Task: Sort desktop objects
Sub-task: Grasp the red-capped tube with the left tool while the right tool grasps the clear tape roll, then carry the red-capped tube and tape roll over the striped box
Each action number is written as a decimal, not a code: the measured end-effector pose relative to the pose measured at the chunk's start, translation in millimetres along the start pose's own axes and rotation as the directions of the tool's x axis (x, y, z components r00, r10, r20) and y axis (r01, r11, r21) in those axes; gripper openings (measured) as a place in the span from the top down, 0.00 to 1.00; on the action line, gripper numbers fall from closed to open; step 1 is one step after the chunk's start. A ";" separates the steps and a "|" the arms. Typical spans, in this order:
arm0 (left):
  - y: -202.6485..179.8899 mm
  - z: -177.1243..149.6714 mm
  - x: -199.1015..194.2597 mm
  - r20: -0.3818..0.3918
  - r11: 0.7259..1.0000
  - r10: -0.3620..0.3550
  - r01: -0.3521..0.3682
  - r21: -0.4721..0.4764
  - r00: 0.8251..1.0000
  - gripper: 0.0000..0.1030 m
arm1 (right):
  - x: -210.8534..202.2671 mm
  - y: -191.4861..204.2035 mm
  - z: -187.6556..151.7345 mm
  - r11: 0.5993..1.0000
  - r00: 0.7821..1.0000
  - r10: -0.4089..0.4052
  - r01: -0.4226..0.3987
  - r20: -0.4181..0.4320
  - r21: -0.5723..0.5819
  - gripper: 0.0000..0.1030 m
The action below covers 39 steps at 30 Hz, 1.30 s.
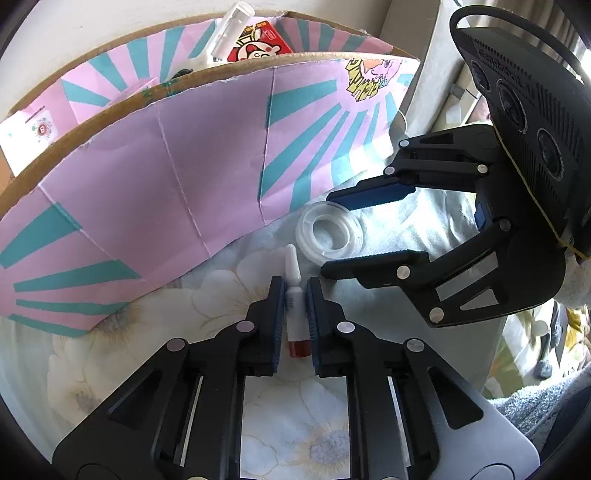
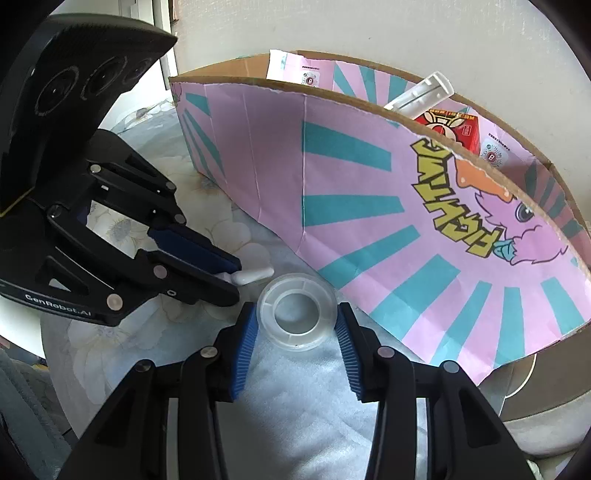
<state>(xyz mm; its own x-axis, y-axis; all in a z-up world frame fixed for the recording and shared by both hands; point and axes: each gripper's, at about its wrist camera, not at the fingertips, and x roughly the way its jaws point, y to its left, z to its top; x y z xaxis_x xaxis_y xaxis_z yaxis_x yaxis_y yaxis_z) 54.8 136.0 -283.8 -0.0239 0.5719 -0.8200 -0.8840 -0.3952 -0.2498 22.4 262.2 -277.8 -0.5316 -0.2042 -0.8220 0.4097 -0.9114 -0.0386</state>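
My left gripper (image 1: 295, 286) is shut on a small white tube with a red cap (image 1: 295, 314) that lies on the floral cloth; its white tip (image 2: 255, 275) pokes out between the fingers in the right wrist view. A clear tape roll (image 1: 327, 236) lies just beyond it, next to the box. My right gripper (image 2: 297, 315) is open, with its blue pads on either side of the tape roll (image 2: 297, 314), not pressing it. The right gripper (image 1: 328, 234) also shows in the left wrist view.
A pink and teal cardboard box (image 1: 184, 166) stands right behind both objects and holds a red carton (image 1: 258, 44) and a clear plastic piece (image 1: 229, 29). The box (image 2: 369, 206) fills the right of the right wrist view. A floral cloth (image 1: 288, 417) covers the table.
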 end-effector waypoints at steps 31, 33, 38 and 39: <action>-4.6 62.6 -141.6 0.066 0.983 0.114 -0.123 0.140 0.991 0.90 | -149.2 40.0 55.6 0.989 0.997 -0.066 0.060 0.044 0.136 0.61; -0.2 82.2 -146.7 0.090 0.979 0.137 -0.149 0.141 0.986 0.90 | -153.1 37.3 82.4 0.981 0.995 -0.078 0.065 0.064 0.183 0.61; 29.3 130.2 -135.7 0.101 0.981 0.182 -0.188 0.047 0.978 0.90 | -158.7 -18.1 109.4 0.951 0.985 -0.166 0.145 0.057 0.272 0.61; 36.9 137.8 -130.6 0.093 0.981 0.189 -0.191 0.017 0.978 0.90 | -152.2 -27.2 116.0 0.944 0.986 -0.156 0.132 0.055 0.301 0.61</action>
<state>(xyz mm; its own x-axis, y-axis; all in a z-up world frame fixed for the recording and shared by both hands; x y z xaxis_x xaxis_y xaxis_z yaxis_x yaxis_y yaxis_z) -39.1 145.8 -115.0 -0.2335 0.5515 -0.8008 -0.8711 -0.4847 -0.0798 6.2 276.6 -85.7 -0.6290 -0.0793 -0.7734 0.0937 -0.9953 0.0258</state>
